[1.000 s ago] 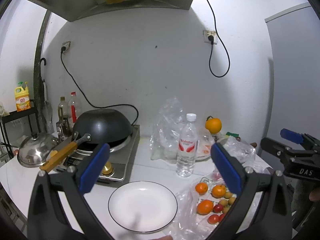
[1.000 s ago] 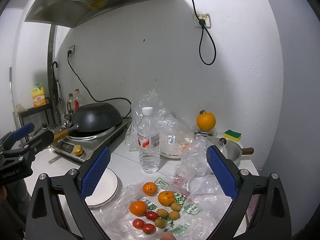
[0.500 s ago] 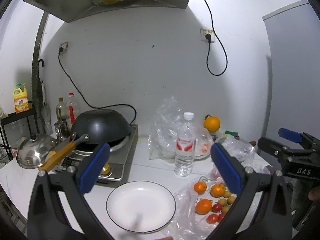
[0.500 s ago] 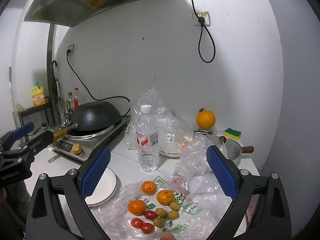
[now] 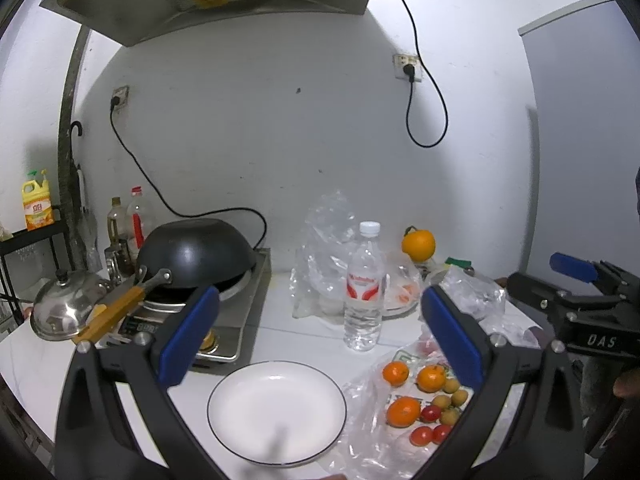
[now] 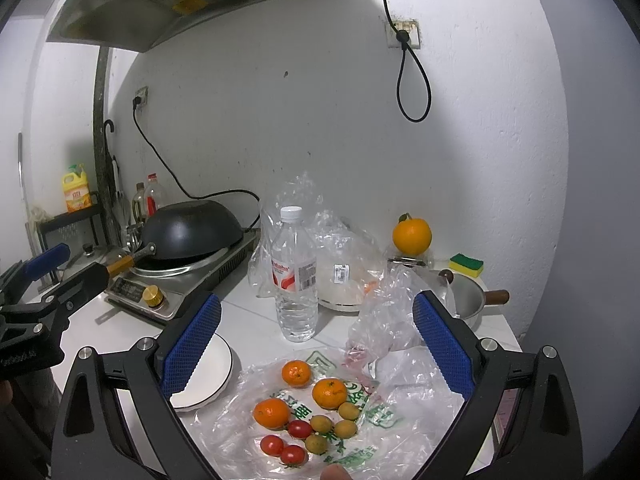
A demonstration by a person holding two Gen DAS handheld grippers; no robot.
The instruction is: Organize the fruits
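Three small oranges (image 6: pixel 272 413), several red cherry tomatoes (image 6: pixel 273 445) and several yellow-green round fruits (image 6: pixel 321 424) lie on a flattened plastic bag (image 6: pixel 360 420). The same pile (image 5: pixel 403 411) shows in the left wrist view. An empty white plate (image 5: pixel 276 410) sits left of the bag; it also shows in the right wrist view (image 6: pixel 204 376). My left gripper (image 5: pixel 320 336) is open above the plate. My right gripper (image 6: pixel 316 348) is open above the fruit pile. Both are empty.
A water bottle (image 6: pixel 295 276) stands behind the bag. A large orange (image 6: pixel 412 236), a sponge (image 6: pixel 466 263), a small pot (image 6: pixel 468 296) and a bagged plate (image 6: pixel 344 280) stand at the back right. A wok (image 5: pixel 196 252) on an induction cooker (image 5: pixel 224 320) and a steel lid (image 5: pixel 60 308) stand at left.
Both grippers have drifted slightly, so the scene sits a little lower in view. Nothing was taken hold of or moved on the counter.
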